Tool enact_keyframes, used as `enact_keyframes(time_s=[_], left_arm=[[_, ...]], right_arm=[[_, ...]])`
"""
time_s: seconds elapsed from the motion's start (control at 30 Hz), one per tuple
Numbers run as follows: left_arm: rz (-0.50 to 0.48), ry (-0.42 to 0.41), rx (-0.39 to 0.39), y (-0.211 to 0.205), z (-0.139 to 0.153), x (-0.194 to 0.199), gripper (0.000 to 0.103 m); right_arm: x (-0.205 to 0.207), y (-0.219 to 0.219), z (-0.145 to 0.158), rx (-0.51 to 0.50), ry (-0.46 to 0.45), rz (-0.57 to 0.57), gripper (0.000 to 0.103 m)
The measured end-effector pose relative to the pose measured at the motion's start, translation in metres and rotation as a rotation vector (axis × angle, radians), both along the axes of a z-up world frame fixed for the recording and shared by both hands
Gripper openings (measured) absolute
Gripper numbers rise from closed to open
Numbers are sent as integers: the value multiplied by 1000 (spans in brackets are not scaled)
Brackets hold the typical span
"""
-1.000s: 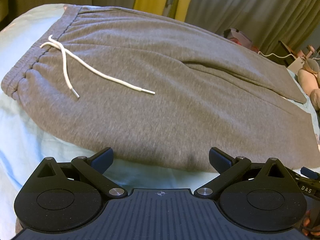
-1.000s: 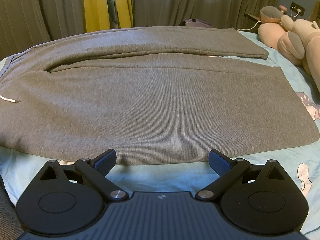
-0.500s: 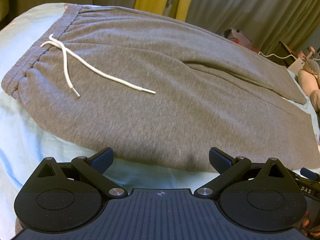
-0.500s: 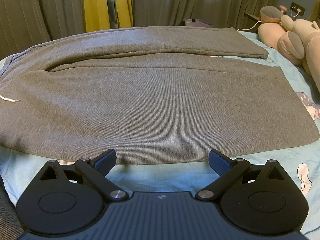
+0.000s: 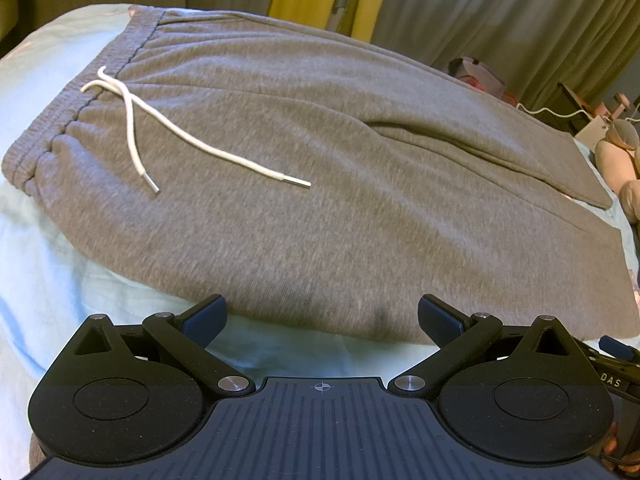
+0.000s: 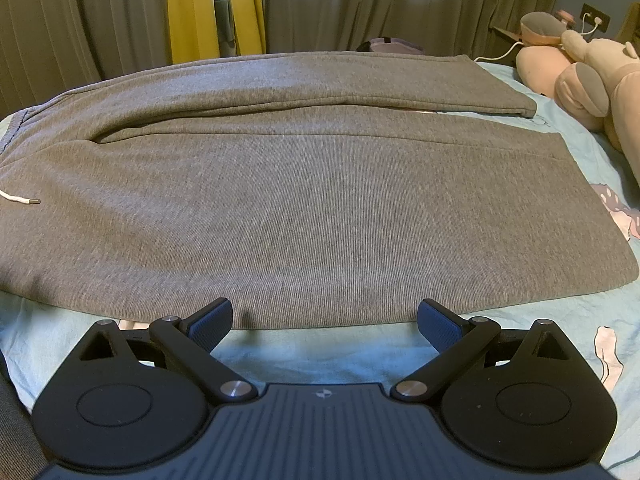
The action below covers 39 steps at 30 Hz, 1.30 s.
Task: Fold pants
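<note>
Grey sweatpants [image 5: 320,184] are lying flat across a bed with a light blue bedsheet [image 5: 48,280], waistband [image 5: 76,112] to the left, legs running off to the right. A white drawstring [image 5: 188,140] is trailing loose over the front, its two metal tips resting on the fabric.

Left gripper [image 5: 322,314] is hovering just short of the near edge of the pants, below the hip area; its fingers [image 5: 206,316] are standing wide apart and holding nothing, the fabric edge lying just beyond the tips.

Right gripper [image 6: 324,318] is hovering over the sheet at the near edge of the closer leg [image 6: 320,216], fingers [image 6: 438,326] likewise spread wide and empty, tips just beside the hem line; contact cannot be judged.

The farther leg [image 6: 320,80] is lying alongside, partly overlapping. A pink plush toy [image 6: 580,76] is sitting at the far right of the bed, curtains [image 6: 360,0] hanging behind.
</note>
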State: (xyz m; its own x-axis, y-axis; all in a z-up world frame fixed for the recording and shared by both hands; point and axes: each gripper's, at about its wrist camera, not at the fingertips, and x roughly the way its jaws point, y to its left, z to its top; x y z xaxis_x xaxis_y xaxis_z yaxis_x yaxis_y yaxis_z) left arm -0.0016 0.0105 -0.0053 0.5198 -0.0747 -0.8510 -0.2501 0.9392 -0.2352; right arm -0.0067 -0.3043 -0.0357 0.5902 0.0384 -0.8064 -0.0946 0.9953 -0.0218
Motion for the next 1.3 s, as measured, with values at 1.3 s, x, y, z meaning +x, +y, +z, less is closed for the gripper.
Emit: enact_keyframes(time_s=[1.3], left_arm=[[0,1,3,0,-2,-1,103]], right_arm=[[-1,-3,0,4,3,-4,99]])
